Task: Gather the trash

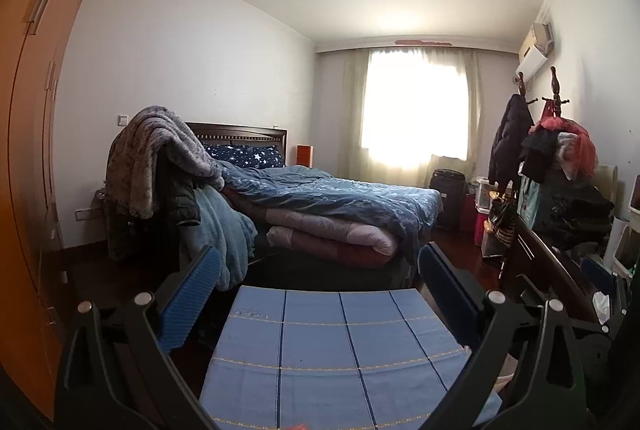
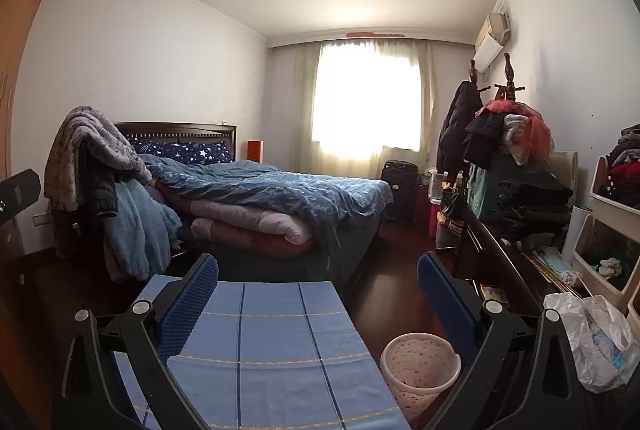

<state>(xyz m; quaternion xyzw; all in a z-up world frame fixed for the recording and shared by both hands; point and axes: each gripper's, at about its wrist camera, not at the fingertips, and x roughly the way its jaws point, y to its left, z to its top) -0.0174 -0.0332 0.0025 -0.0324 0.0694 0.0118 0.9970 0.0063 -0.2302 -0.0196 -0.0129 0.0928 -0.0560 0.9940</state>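
My left gripper [image 1: 320,290] is open, with nothing between its blue pads, above a table covered by a blue checked cloth [image 1: 320,358]. My right gripper [image 2: 318,294] is open too and holds nothing; it hangs over the same cloth [image 2: 272,358]. A pink perforated waste bin [image 2: 420,362] stands on the dark floor just right of the table, below the right finger. A crumpled clear plastic bag [image 2: 596,346] lies on the dark desk at the far right. Something white and crumpled [image 1: 600,304] shows on that desk in the left wrist view.
A bed [image 2: 280,198] piled with blue and pink bedding fills the middle of the room. A chair draped with blankets [image 2: 100,182] stands left of the table. Dark desk [image 2: 500,262] with clothes, coat racks and white bins [image 2: 612,238] lines the right wall. Orange wardrobe [image 1: 28,150] at left.
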